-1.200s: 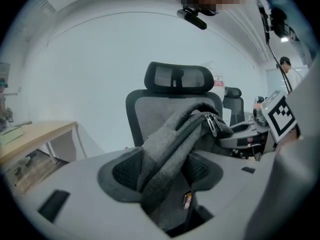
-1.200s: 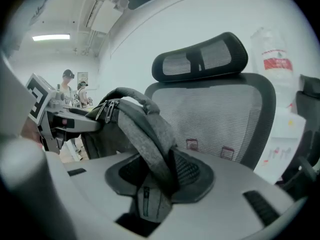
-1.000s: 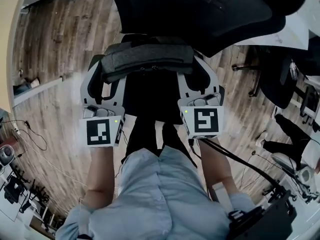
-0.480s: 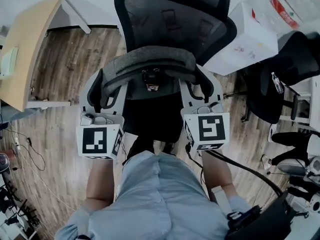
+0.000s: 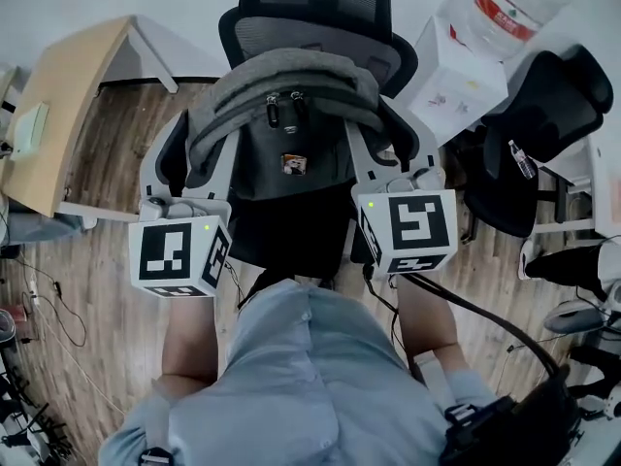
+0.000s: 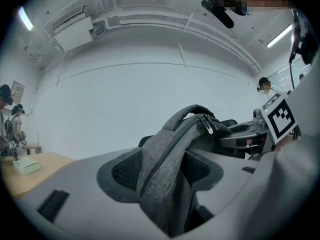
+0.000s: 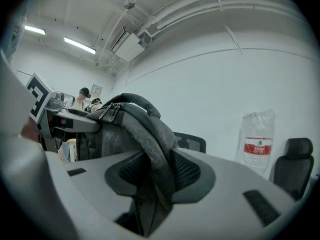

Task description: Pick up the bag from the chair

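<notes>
A grey backpack (image 5: 283,105) hangs between my two grippers in front of the black mesh office chair (image 5: 312,10), above its dark seat (image 5: 291,229). My left gripper (image 5: 186,153) is shut on the bag's left shoulder strap (image 6: 162,184). On the other side my right gripper (image 5: 386,151) is shut on the right strap (image 7: 156,164). The bag's top handle and zipper pulls (image 6: 206,123) point up, and a small tag (image 5: 293,164) shows on its front. In both gripper views the strap fabric fills the gap between the padded jaws.
A wooden desk (image 5: 60,115) stands at the left. A white box-shaped dispenser (image 5: 454,78) with a water bottle (image 5: 506,6) is behind the chair at the right, beside a second black chair (image 5: 545,105). Cables run over the wood floor (image 5: 49,289). People stand far off (image 6: 11,126).
Both grippers have risen with the bag; it now hangs higher in front of the chair's backrest, and more of the room behind the chair has come into view.
</notes>
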`<act>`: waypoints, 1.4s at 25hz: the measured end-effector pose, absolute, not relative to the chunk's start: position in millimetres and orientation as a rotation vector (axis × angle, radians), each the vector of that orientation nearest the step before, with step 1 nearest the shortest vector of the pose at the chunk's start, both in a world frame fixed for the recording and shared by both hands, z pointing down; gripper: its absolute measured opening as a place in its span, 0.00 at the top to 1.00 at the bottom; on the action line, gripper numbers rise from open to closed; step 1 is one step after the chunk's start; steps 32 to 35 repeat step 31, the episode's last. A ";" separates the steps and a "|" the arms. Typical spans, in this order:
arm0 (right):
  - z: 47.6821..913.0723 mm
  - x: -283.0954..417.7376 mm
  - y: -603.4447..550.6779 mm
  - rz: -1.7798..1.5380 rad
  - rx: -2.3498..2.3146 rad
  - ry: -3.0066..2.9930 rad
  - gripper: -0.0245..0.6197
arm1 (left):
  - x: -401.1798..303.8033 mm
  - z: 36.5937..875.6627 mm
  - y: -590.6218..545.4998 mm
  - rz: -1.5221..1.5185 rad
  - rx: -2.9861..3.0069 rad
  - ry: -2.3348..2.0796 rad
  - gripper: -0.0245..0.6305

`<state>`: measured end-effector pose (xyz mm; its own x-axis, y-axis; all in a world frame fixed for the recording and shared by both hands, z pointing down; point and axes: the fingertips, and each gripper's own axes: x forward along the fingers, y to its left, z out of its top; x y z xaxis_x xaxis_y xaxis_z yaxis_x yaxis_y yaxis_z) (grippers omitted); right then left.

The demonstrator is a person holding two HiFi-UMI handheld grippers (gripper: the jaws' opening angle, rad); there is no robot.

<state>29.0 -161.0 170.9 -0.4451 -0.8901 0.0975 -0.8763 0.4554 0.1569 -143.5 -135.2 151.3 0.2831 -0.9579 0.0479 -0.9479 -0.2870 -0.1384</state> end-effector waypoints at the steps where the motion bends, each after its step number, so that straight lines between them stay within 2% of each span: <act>1: 170.2 32.7 -156.9 -0.126 1.556 -2.536 0.77 | -139.8 150.7 -131.4 -0.186 -2.448 1.825 0.59; 25: 179.3 69.9 -135.3 -0.123 1.600 -2.546 0.77 | -102.5 158.9 -111.6 -0.234 -2.426 1.814 0.59; 35: 170.6 59.3 -129.1 -0.129 1.601 -2.547 0.77 | -113.2 151.6 -104.9 -0.238 -2.426 1.814 0.59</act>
